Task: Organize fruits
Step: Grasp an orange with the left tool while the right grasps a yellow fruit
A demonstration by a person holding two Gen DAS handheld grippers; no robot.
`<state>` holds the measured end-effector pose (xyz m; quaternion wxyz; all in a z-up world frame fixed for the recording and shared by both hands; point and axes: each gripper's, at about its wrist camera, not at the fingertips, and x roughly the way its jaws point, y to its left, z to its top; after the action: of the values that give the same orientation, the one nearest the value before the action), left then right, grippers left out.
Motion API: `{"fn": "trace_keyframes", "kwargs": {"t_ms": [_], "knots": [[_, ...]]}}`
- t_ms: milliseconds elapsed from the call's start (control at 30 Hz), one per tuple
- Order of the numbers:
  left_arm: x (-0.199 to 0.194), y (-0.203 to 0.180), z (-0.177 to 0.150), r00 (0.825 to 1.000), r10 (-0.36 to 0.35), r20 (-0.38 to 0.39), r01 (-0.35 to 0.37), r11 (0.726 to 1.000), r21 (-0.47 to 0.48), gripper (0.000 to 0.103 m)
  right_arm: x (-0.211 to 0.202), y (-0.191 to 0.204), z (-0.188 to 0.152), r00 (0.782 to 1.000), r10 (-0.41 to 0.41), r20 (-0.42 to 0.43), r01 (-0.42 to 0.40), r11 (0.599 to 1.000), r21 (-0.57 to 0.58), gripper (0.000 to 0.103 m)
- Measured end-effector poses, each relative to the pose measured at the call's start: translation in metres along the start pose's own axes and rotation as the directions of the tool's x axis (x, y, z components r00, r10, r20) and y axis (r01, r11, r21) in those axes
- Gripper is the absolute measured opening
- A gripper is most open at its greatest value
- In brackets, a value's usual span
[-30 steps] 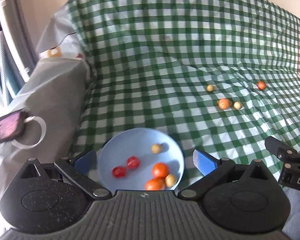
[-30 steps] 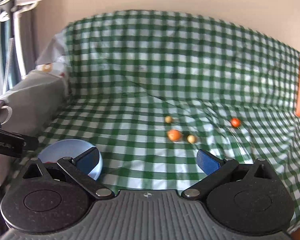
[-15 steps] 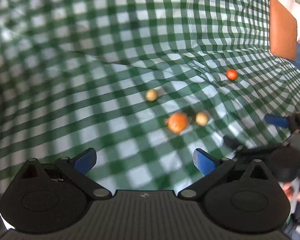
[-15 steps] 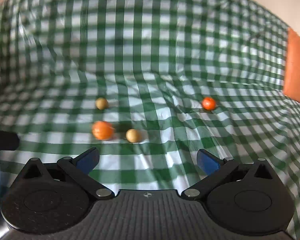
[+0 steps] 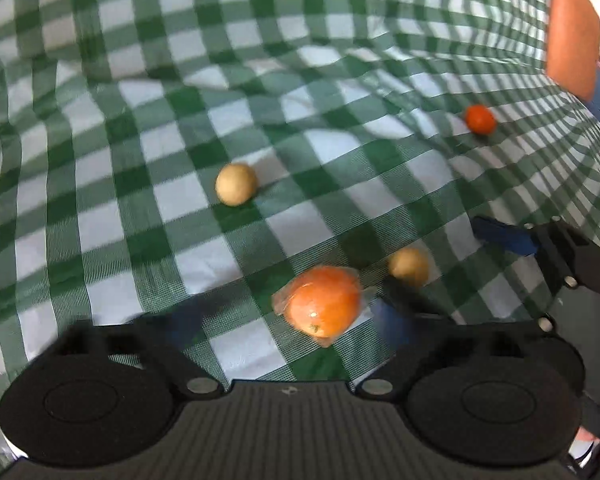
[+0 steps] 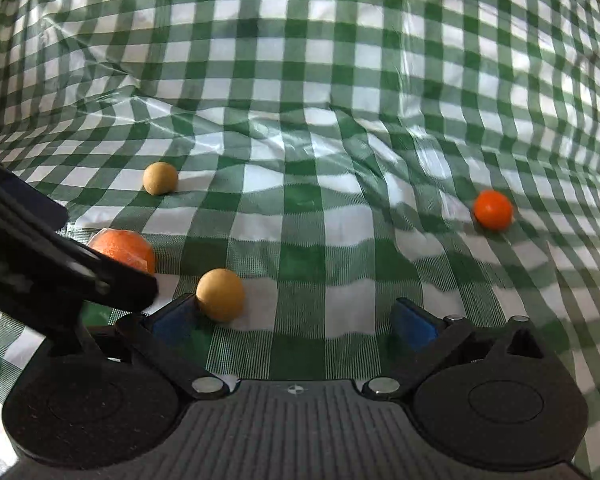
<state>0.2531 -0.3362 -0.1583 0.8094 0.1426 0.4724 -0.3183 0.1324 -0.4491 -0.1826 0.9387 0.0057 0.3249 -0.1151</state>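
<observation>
Between the pads of the left gripper, straddling the wrapped orange: jaws having just been closing, yet standing apart from the fruit on the left side, with only the right pad close against the crinkled wrapper, so not yet clenching. Probably tilting steeply down in order to take the fruit from above, where the wrap is less likely to slip.

Just beside that, bringing the right gripper low over the checked cloth, jaws likewise having just been narrowing and gripping nothing; near tan ball sitting off-centre by the left pad, touching or not being too close to call.

Further out, leaving the far tan ball and the small red-orange fruit lying loose and well apart on the rumpled cloth, presumably awaiting later trips.
</observation>
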Motion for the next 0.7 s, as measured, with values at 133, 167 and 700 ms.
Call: {"fn": "trace_keyframes", "kwargs": {"t_ms": [133, 167, 700], "knots": [[-0.012, 0.007, -0.002, 0.999, -0.051, 0.015, 0.051, 0.998, -0.046, 0.042, -0.012, 0.016, 0.002, 0.997, 0.07, 0.023, -0.068, 0.995, -0.078, 0.035], [-0.014, 0.007, -0.004, 0.999, -0.046, 0.02, 0.047, 0.998, -0.048, 0.042, -0.015, 0.022, 0.003, 0.998, 0.064, 0.022, -0.061, 0.993, -0.099, 0.027], [-0.185, 0.024, -0.118, 1.0, 0.024, 0.009, -0.022, 0.983, -0.183, 0.042, -0.16, 0.059, 0.002, 0.997, 0.067, -0.028, -0.065, 0.996, 0.053, 0.028]]}}
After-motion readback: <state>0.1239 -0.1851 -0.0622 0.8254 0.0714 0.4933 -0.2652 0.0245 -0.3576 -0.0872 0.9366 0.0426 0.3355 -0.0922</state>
